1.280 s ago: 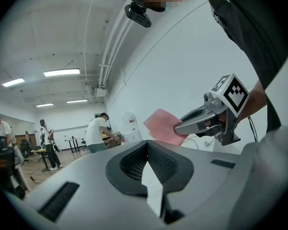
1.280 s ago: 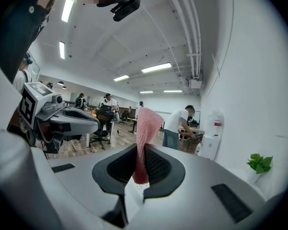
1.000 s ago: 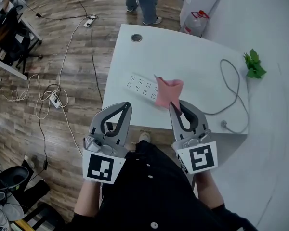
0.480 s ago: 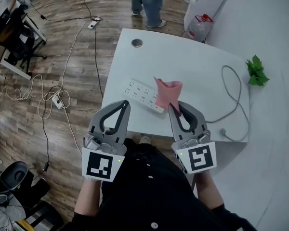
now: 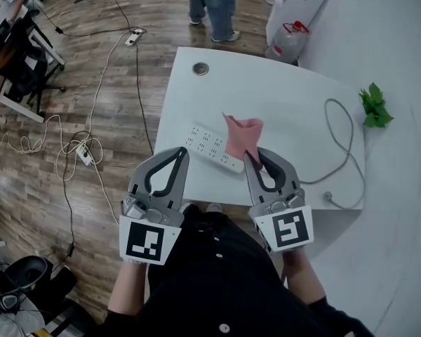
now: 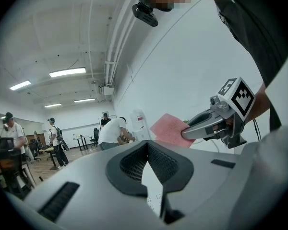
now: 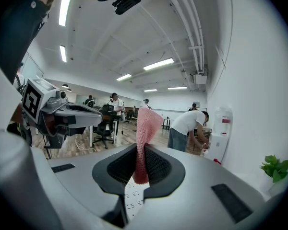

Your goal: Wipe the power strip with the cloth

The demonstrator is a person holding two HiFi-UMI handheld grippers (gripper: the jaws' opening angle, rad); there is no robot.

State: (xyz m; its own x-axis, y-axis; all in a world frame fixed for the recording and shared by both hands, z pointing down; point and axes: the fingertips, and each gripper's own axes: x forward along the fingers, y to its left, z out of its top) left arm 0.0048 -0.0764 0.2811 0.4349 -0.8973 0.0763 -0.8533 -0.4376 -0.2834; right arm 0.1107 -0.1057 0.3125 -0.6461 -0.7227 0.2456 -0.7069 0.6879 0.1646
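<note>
A white power strip (image 5: pixel 212 147) lies slantwise on the white table (image 5: pixel 281 97), near its front edge. My right gripper (image 5: pixel 250 155) is shut on a pink cloth (image 5: pixel 241 135), which stands up out of its jaws above the strip's right end. In the right gripper view the cloth (image 7: pixel 145 128) rises between the closed jaws of the right gripper (image 7: pixel 140 151), and the strip (image 7: pixel 133 195) shows below. My left gripper (image 5: pixel 185 152) is shut with nothing in it and hovers by the table's front left edge. In the left gripper view, the left gripper (image 6: pixel 148 145) sees the cloth (image 6: pixel 169 130) to its right.
The strip's grey cable (image 5: pixel 345 146) loops across the table's right side, with a green plant sprig (image 5: pixel 374 107) beyond it. A round grommet (image 5: pixel 201 69) sits at the far left corner. A person (image 5: pixel 214 5) stands past the table. Cables and another strip (image 5: pixel 84 154) lie on the floor.
The table and power strip sit a little lower in the head view, nearer the gripper tips. Both grippers keep their pose and the cloth stays clamped.
</note>
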